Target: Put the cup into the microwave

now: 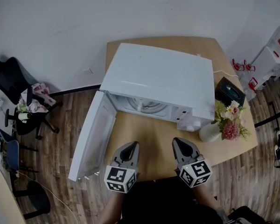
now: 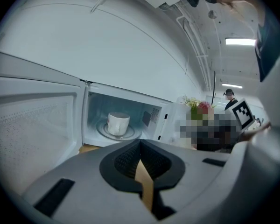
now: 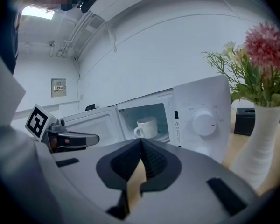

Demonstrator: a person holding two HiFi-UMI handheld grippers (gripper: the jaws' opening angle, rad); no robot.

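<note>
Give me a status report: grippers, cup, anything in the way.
Left gripper and right gripper shut, empty, short of the microwave. Cup inside on the turntable, door open. Nothing in the way.

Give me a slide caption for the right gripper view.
Cup inside the open microwave; right gripper shut and empty, flower vase nearby.

In the head view the microwave roof hides most of its chamber, so the cup cannot be made out there. The picture's edges cut off the black office chair and the white rack. In the right gripper view the vase base runs out of frame, and the print beside the dial is too small to read.
</note>
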